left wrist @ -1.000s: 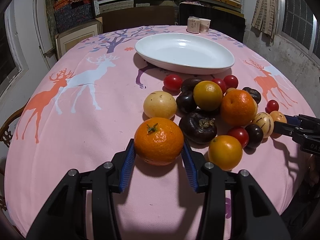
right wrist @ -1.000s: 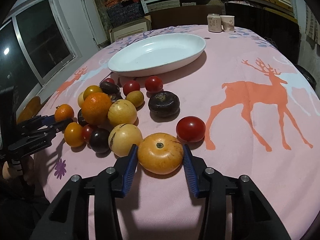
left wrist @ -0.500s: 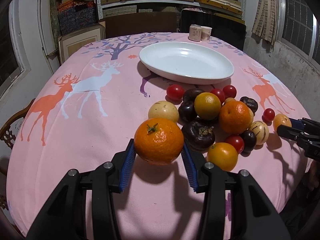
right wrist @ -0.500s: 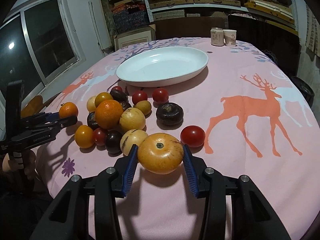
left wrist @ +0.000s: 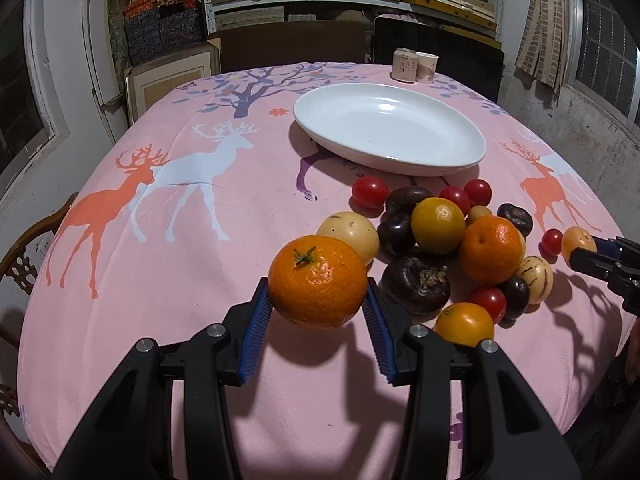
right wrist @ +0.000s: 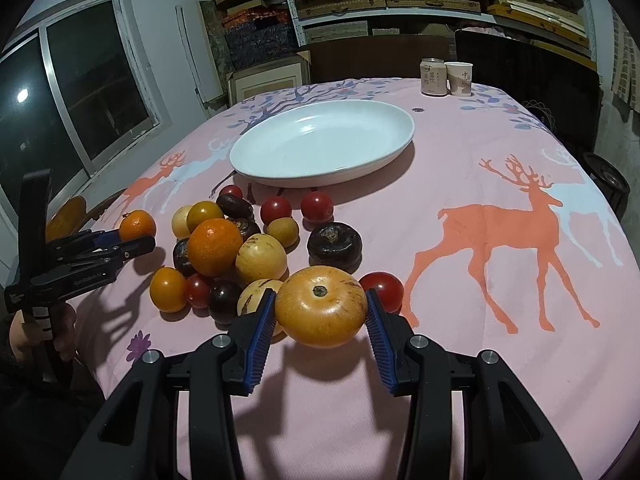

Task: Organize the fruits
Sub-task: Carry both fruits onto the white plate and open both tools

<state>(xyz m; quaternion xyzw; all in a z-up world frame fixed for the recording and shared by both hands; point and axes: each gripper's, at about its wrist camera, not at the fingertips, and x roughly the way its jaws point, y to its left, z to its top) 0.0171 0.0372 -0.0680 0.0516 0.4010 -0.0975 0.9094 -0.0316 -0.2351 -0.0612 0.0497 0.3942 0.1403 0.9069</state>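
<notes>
A desk (left wrist: 240, 208) under a pink cloth printed with deer fills both views. Toward its far side lies a white oval plate (right wrist: 384, 160), nothing in it, and behind that, at the far edge, a can (right wrist: 433, 77) and a paper cup (right wrist: 460, 78) stand side by side.

Nearer than the plate sits a heap of fruit (right wrist: 224, 248): oranges, pale yellow rounds, dark purple ones and small red tomatoes, most touching one another. One dark purple fruit (right wrist: 334, 245) lies a little to the right of the heap, with a red tomato (right wrist: 383, 289) nearer still.

The left gripper (left wrist: 318, 312) has its fingers (left wrist: 256, 320) clenched on a mandarin (left wrist: 318, 282), stem up, held clear of the cloth with its shadow below. The right gripper (right wrist: 320, 314) has its fingers (right wrist: 260, 328) clamped on a yellow-orange fruit (right wrist: 320, 306), likewise lifted, at the near right of the heap.
</notes>
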